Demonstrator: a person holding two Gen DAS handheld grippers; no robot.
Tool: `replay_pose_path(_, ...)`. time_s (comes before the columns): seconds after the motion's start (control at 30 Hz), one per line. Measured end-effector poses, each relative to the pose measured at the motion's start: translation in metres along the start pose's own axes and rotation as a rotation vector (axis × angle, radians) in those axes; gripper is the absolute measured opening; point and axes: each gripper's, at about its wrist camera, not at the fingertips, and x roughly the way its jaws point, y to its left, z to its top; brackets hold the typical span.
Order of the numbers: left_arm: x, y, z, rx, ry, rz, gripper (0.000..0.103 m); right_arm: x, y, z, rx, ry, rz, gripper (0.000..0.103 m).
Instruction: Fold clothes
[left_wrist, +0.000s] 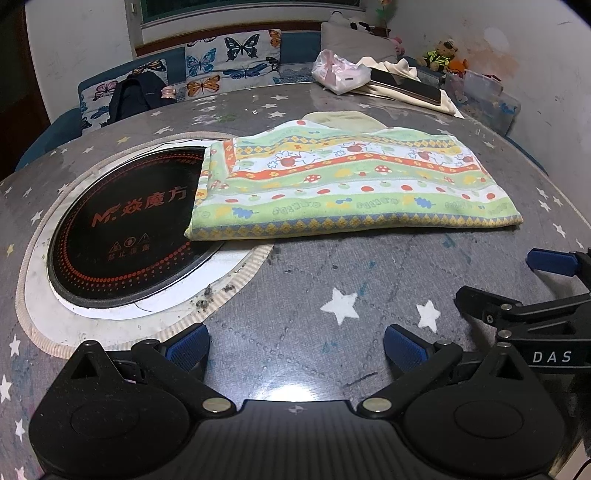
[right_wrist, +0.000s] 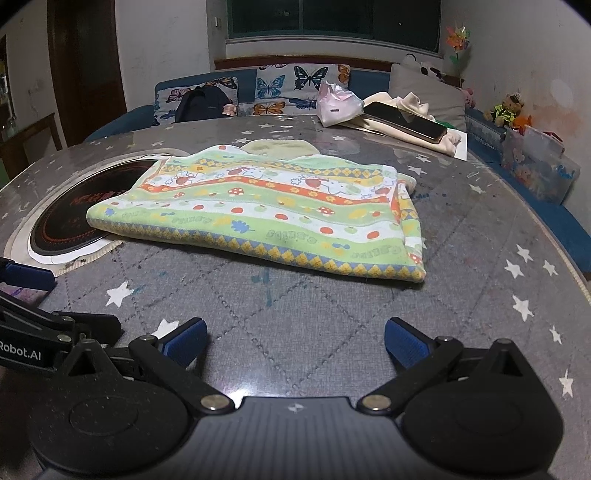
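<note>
A folded green, orange and yellow patterned garment (left_wrist: 351, 184) lies flat on the grey star-print tablecloth (left_wrist: 303, 295), its left end over the round black hotplate (left_wrist: 122, 229). The same garment (right_wrist: 273, 214) fills the middle of the right wrist view. My left gripper (left_wrist: 295, 350) hovers open over bare cloth in front of the garment, nothing between its blue pads. My right gripper (right_wrist: 295, 345) is open too, short of the garment's near edge. The right gripper (left_wrist: 532, 284) also shows at the right edge of the left wrist view, and the left gripper (right_wrist: 40, 299) shows at the left edge of the right wrist view.
At the table's far side lie a pink plastic bag (right_wrist: 338, 105), a phone (right_wrist: 406, 123) on cream fabric (right_wrist: 417, 107). A butterfly-print sofa (right_wrist: 288, 86) with a black bag (right_wrist: 201, 103) stands behind. Plush toys and a clear box (right_wrist: 539, 166) sit at the right.
</note>
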Motion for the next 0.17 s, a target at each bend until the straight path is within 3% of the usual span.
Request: replay_pose_path(0.17, -0.0016, -0.0004, 0.0006, -0.003, -0.001, -0.002, 0.103, -0.0008, -0.0003, 0.0010, 0.013, 0.002, 0.001, 0.103)
